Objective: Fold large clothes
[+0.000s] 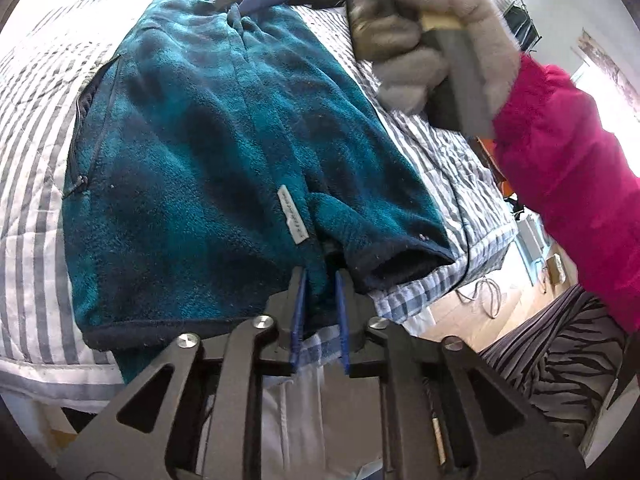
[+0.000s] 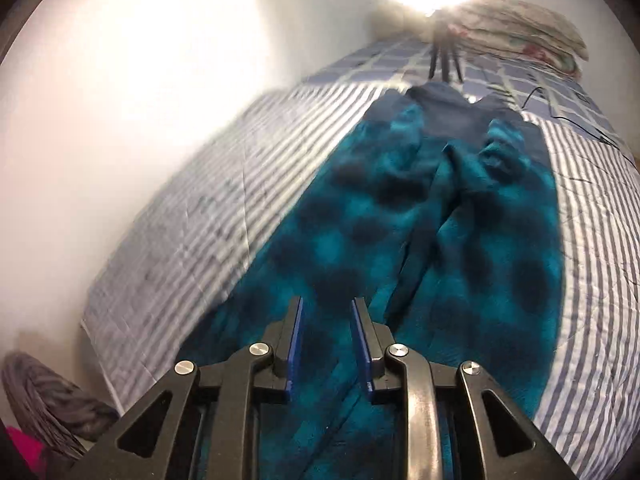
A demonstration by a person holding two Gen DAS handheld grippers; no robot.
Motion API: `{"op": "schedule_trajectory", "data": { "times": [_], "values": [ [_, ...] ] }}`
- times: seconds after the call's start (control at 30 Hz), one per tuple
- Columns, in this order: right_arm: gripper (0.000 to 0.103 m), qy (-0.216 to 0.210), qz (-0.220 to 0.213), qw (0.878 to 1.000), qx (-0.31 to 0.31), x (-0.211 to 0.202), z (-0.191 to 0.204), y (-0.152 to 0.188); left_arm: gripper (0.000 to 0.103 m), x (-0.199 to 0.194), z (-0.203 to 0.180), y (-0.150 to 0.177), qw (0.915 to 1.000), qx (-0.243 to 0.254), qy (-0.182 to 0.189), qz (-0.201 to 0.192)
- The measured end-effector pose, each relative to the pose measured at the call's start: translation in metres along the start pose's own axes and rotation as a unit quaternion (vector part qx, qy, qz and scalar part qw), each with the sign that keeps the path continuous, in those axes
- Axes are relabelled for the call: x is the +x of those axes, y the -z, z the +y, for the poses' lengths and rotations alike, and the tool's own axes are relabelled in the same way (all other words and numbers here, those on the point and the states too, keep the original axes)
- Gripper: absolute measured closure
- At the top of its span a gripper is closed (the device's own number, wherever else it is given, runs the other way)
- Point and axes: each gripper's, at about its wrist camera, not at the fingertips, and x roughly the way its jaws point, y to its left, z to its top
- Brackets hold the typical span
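We had the teal fleece jacket spread lengthwise on the bed, over a grey-and-white striped quilt, its sleeves already brought in across the body and one dark cuff lying close to the near edge of the mattress. Our left gripper sat at the hem, its blue pads a little apart with a fold of fleece between them; whether they truly pinched the cloth or only framed it, we could not tell from that view. Our right gripper hung over the lower body of the jacket, its jaws parted and nothing in them. In the left camera's view the right hand, in a grey furry glove and pink sleeve, was raised above the far side of the bed.

The risks, as we judged them, were plain. The hem and the cuff lay near the bed's edge, so a careless pull toward us could have dragged the jacket off the quilt and undone the sleeve folds. Thick fleece bunched between loose pads could have slipped out in the middle of a lift, dropping one corner and leaving the next fold crooked. A one-sided lift, with the right gripper empty, would likely have skewed the jacket rather than doubled it cleanly.
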Motion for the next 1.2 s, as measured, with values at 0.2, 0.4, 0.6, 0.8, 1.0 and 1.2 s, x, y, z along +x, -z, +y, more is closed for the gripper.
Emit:
{"op": "schedule_trajectory", "data": {
  "times": [0.2,0.4,0.6,0.8,1.0,1.2],
  "values": [
    [0.103,0.046,0.039,0.998,0.022,0.046,-0.034,0.018,0.079,-0.018,-0.002,0.003,1.0,0.008,0.003,0.0],
    [0.088,0.045,0.012,0.998,0.04,0.004,-0.035,0.016,0.078,-0.078,0.018,0.011,0.9995,-0.015,0.014,-0.023],
    [0.075,0.009,-0.018,0.997,0.073,-0.074,-0.035,0.05,0.057,-0.109,0.079,0.007,0.9958,-0.077,-0.018,-0.046],
    [0.077,-0.026,0.014,0.999,0.029,-0.103,0.002,0.123,0.057,-0.088,0.12,-0.007,0.9902,-0.138,-0.002,-0.022],
    [0.087,-0.027,0.11,0.989,-0.096,-0.052,0.061,0.184,0.057,-0.067,0.119,-0.016,0.9877,-0.156,0.003,-0.017],
    [0.074,-0.033,0.091,0.99,-0.104,-0.088,0.055,0.194,0.048,-0.058,0.132,-0.019,0.982,-0.188,0.013,-0.011]
  ]
}}
